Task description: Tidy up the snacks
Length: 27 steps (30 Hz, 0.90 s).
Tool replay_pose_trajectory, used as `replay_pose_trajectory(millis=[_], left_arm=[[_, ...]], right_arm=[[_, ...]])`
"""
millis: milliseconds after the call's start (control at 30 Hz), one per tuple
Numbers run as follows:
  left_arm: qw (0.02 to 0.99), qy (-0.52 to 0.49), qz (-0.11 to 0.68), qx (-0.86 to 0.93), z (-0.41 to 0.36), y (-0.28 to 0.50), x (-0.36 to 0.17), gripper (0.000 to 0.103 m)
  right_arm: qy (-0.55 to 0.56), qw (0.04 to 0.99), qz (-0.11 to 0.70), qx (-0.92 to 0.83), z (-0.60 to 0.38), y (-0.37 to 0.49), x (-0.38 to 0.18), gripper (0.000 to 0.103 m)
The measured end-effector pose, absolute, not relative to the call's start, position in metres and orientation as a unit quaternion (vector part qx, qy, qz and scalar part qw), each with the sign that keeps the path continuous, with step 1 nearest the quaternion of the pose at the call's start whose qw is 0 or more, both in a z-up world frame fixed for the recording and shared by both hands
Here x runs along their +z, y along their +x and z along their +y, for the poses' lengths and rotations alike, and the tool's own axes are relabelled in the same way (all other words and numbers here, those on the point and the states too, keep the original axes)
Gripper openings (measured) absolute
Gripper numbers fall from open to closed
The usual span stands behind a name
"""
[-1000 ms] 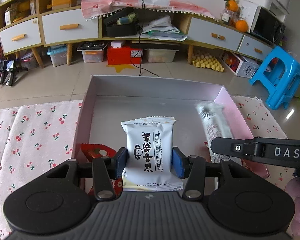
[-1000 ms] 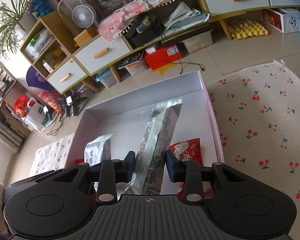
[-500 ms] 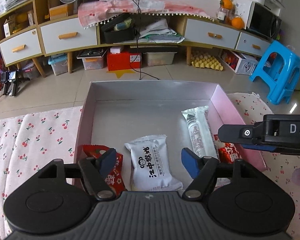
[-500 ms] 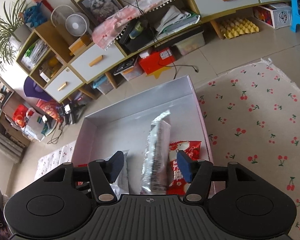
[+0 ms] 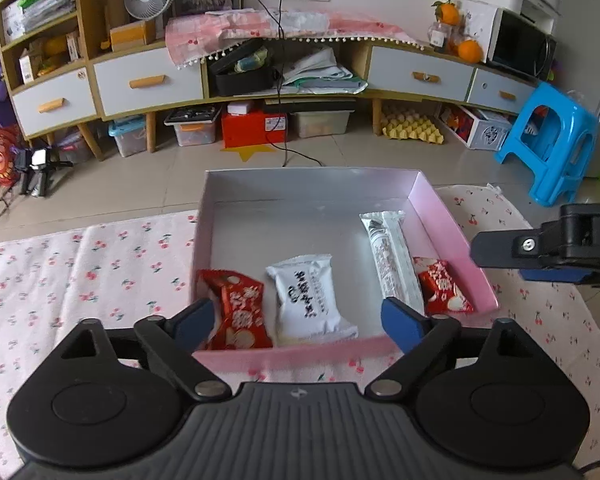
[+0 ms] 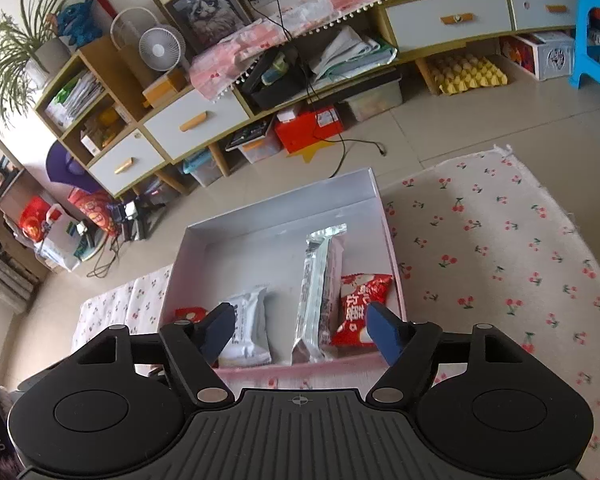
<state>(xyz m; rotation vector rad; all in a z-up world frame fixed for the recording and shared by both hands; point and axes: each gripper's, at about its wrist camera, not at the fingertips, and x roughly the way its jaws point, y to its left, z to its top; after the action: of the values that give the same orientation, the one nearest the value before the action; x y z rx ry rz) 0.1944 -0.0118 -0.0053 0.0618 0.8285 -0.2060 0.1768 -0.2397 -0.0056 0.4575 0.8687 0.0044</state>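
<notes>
Left hand-held gripper (image 5: 296, 318): jaws have just been opening wide, gripping nothing, hovering above the white packet (image 5: 310, 298) now lying in the box (image 5: 312, 186).
Right hand-held gripper (image 6: 298, 330): likewise spreading, empty, over the long silver bar (image 6: 320, 288).
Snacks: lying side by side along the box's near wall, seemingly lined up for tidiness.

A shallow pink box (image 5: 440, 216) with a grey inside holds four snack packets lying flat in a row near its front wall: a red packet (image 5: 236, 308) at left, a white pouch (image 5: 308, 300), a long silver bar (image 5: 390, 260), and a small red packet (image 5: 440, 284) at right.
</notes>
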Motion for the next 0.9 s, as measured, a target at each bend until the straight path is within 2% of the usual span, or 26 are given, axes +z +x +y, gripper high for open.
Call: replay_pose_trajectory(millis=[67,300,633,900], left_arm=[[0.91,0.041,0.401,-0.097,-0.011,0.187,-0.002,0.095],[0.907,0.06,0.408,-0.09,-0.009,0.164,0.004,0.099],[0.894,0.072,0.435,-0.081,0.001,0.138,0.002,0.101],[0.881,0.065,0.461,-0.086,0.011,0.115,-0.012,0.102]], right_arm=[[0.218,0.881,0.42,0.001,-0.239,0.168,-0.002,0.079],[0.204,0.877,0.435,-0.006,-0.235,0.143,0.009,0.081],[0.196,0.867,0.459,-0.001,-0.227,0.11,0.015,0.084],[0.202,0.856,0.475,0.01,-0.222,0.088,0.0,0.088]])
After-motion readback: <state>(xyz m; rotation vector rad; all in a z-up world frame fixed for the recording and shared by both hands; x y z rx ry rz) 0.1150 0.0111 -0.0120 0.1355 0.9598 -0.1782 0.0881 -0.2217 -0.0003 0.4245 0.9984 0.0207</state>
